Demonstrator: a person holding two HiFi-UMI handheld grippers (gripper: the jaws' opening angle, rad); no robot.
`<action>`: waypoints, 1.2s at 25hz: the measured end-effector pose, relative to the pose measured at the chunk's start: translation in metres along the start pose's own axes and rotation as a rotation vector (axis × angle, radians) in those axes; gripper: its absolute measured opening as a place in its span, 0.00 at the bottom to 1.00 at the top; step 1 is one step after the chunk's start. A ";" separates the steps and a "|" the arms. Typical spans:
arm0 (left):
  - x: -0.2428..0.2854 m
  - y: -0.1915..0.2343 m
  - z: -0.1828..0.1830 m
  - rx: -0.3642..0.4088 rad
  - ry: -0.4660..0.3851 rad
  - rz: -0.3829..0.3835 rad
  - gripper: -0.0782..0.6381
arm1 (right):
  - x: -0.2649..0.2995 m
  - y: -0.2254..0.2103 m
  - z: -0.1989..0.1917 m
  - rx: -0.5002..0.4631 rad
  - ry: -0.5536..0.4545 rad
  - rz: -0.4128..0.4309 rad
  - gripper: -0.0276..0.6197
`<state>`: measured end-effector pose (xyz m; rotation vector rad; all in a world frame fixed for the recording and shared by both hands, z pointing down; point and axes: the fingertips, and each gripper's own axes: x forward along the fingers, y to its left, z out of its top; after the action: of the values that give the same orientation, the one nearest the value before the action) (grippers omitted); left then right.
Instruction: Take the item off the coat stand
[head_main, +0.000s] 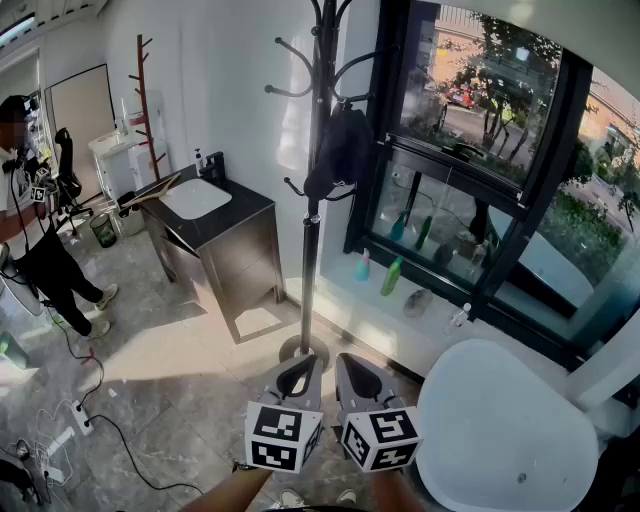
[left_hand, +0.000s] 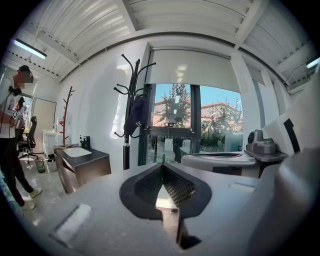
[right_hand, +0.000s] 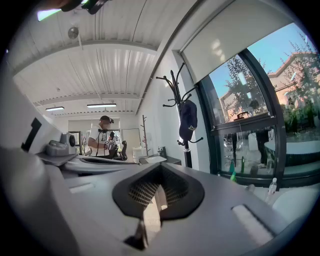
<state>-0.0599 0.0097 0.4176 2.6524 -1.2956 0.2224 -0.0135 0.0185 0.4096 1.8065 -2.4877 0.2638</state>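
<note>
Item: one dark fabric item (head_main: 342, 150), seemingly a cap or small soft bag, with a small pale mark low on its side in the right gripper view. Location: hung on an upper-middle hook of the black coat stand (head_main: 310, 270), on the side toward the window (head_main: 480, 150), well above the floor and well apart from both tools. Neighbours: a dark desk (head_main: 240, 215) with a white basin to the stand's left, and a person (head_main: 40, 250) at the far left of the room. Handling, as judged: light, soft and limp, not fragile. It is likely to sag and fold when taken, and the cloth should give the pads good purchase. Suggested hold: pinch a thick fold or seam near its top, close under the hook, then lift up and off the hook's tip rather than pull sideways, since the slim stand might rock. Tools: left tool (head_main: 297, 375) and right tool (head_main: 362, 378) are held low, side by side near the stand's base. Each has its jaws closed tip to tip with nothing between them.
</note>
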 end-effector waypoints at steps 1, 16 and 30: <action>-0.001 0.001 0.000 -0.001 0.007 -0.003 0.11 | 0.001 0.002 -0.001 0.000 0.001 0.000 0.05; 0.032 0.023 0.006 0.020 -0.014 -0.015 0.11 | 0.037 -0.011 -0.001 -0.005 -0.013 -0.011 0.05; 0.141 0.057 0.031 0.029 -0.010 0.033 0.11 | 0.125 -0.082 0.022 -0.039 -0.022 0.043 0.05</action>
<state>-0.0170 -0.1395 0.4225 2.6612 -1.3497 0.2337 0.0264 -0.1272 0.4150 1.7528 -2.5298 0.1969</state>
